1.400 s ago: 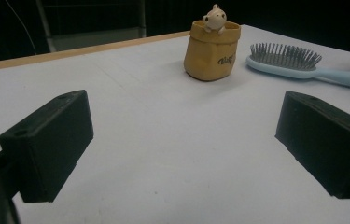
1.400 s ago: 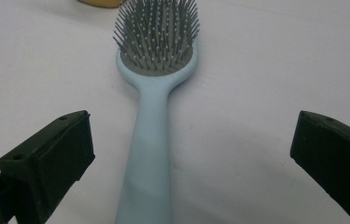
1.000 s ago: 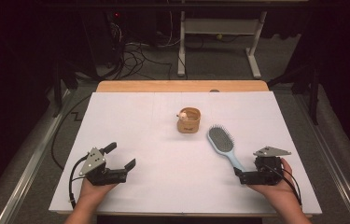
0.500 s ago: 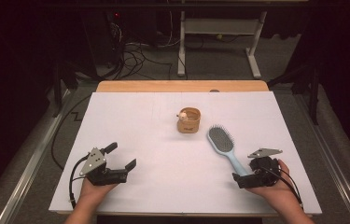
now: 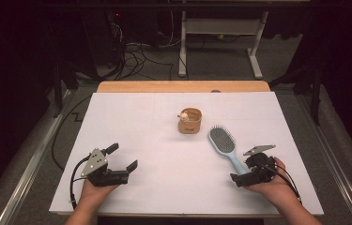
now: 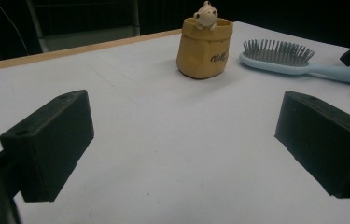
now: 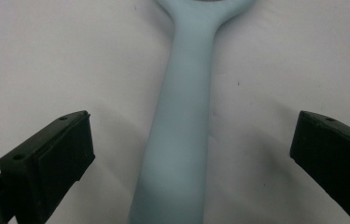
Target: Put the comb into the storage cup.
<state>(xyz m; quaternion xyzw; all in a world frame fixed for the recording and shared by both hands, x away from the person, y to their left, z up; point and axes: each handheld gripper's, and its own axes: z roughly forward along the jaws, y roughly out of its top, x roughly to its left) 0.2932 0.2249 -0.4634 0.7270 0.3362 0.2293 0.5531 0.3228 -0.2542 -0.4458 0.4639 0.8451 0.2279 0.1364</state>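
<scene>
Smooth matt plastic hairbrush (image 7: 182, 121) — white paper-like table cover (image 5: 155, 140)

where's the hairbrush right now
In the high view the light blue hairbrush lies right of centre on the white table, handle between the open right gripper jaws.

This looks like a lab or recording studio. A table (image 5: 131, 136) under a plain white cover stands on grey carpet (image 5: 33, 154) in a dark room. Behind it, loose black cables (image 5: 131, 58) trail over the floor, beside the white metal legs of a bench (image 5: 218, 35).
</scene>
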